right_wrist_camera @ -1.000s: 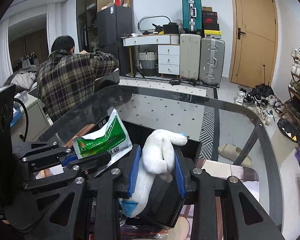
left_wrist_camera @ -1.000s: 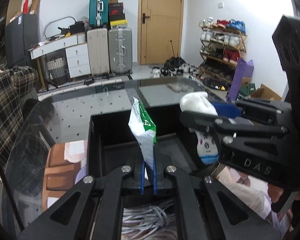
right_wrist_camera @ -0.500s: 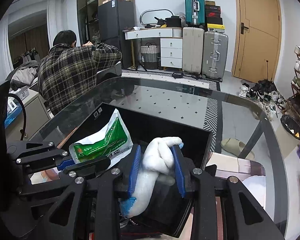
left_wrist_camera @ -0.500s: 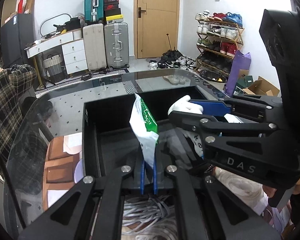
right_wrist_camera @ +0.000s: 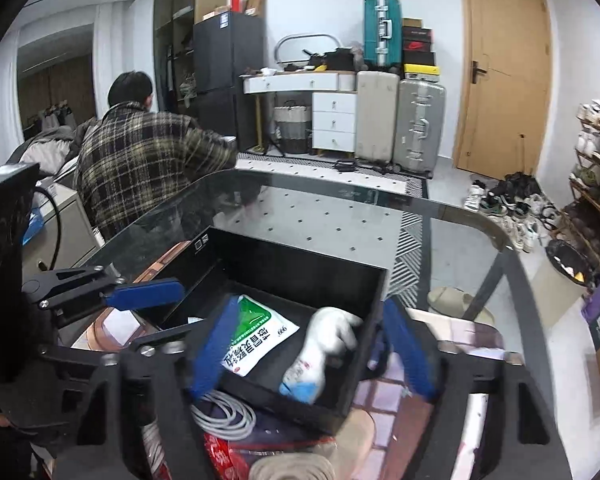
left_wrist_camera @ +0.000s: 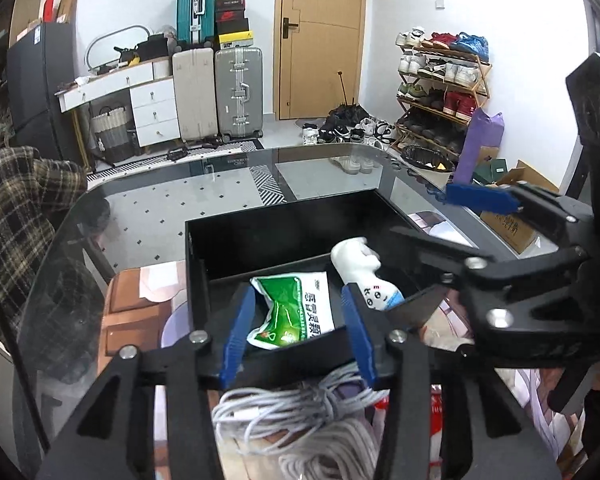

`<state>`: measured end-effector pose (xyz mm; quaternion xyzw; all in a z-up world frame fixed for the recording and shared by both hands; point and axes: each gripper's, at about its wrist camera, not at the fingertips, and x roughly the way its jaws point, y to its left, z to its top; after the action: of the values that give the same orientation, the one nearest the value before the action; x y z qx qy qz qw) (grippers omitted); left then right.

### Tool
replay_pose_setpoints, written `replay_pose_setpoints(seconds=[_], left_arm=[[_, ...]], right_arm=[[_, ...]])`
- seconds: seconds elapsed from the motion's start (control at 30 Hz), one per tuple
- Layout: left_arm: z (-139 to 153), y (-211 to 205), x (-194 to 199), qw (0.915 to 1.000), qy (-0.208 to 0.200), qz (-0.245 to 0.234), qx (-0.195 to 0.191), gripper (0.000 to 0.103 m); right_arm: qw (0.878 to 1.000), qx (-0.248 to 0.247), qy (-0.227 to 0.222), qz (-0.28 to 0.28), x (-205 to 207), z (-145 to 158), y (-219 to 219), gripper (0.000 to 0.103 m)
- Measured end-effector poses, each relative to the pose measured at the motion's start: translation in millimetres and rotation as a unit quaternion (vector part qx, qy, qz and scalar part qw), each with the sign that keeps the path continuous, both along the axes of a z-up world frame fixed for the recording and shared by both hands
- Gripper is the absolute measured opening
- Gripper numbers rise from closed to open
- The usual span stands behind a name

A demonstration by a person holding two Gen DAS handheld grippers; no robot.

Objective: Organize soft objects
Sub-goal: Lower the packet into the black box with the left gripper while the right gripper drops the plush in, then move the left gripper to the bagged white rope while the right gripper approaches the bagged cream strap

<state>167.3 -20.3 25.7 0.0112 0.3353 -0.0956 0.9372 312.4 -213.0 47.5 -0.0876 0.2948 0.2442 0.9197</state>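
Both grippers hang over the black box [left_wrist_camera: 260,240] on the glass table [left_wrist_camera: 160,208], and both have just let go. The left gripper [left_wrist_camera: 298,332] has been opening, its blue pads parted, with the green-and-white pouch [left_wrist_camera: 292,312] lying flat on the box floor below the gap, not pinched. The right gripper [right_wrist_camera: 312,352] has also been opening and its pads stand wide apart, wider than the left's. The white sock [right_wrist_camera: 324,348] with the blue toe lies loose in the box right beside the pouch [right_wrist_camera: 256,340], nothing pressing on it.

What differs between views: the left camera shows the shoe rack [left_wrist_camera: 440,84] along the right wall in full, plus a tangle of grey cable [left_wrist_camera: 300,412] just in front of the box. In the right camera only a small coil of that cable [right_wrist_camera: 224,416] shows. The right camera has a person in a plaid shirt [right_wrist_camera: 140,164] sitting with their back turned, a dark fridge [right_wrist_camera: 224,72] and a slipper [right_wrist_camera: 452,300] under the table. The left view catches only a plaid sleeve at its edge.

Counts: one box, one pouch and one sock in it. Three suitcases by the door in both views: one teal [right_wrist_camera: 382,36] up top, one beige [right_wrist_camera: 376,116] and one silver [right_wrist_camera: 420,124] standing below. The white desk [right_wrist_camera: 334,120] has three drawers.
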Motion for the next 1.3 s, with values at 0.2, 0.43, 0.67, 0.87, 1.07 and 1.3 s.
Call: replay_pose_setpoints(seconds=[0.2, 0.43, 0.67, 0.87, 1.07, 1.3], left_arm=[[6, 7, -27, 0.9999, -0.01, 0.01, -0.004, 0.091], [14, 14, -62, 0.9993, -0.027, 0.027, 0.002, 0.103], [16, 22, -85, 0.9992, -0.02, 0.033, -0.015, 0.103], [12, 21, -97, 0.9992, -0.009, 0.038, -0.012, 0.103], [0, 17, -104, 0.9991, 0.01, 0.041, -0.005, 0.103], [-17, 15, -105, 0.9981, 0.036, 0.046, -0.018, 0.103]], right_arm=[[1.0, 0.015, 0.006, -0.022, -34, 11, -24, 0.102], [1.0, 0.002, 0.004, -0.022, -79, 14, -39, 0.103], [0.999, 0.014, 0.019, -0.029, -94, 12, -49, 0.103], [0.999, 0.022, 0.031, -0.035, -96, 8, -55, 0.103], [0.999, 0.021, 0.036, -0.026, -99, 3, -55, 0.103], [0.999, 0.004, 0.053, -0.011, -94, -11, -53, 0.103]])
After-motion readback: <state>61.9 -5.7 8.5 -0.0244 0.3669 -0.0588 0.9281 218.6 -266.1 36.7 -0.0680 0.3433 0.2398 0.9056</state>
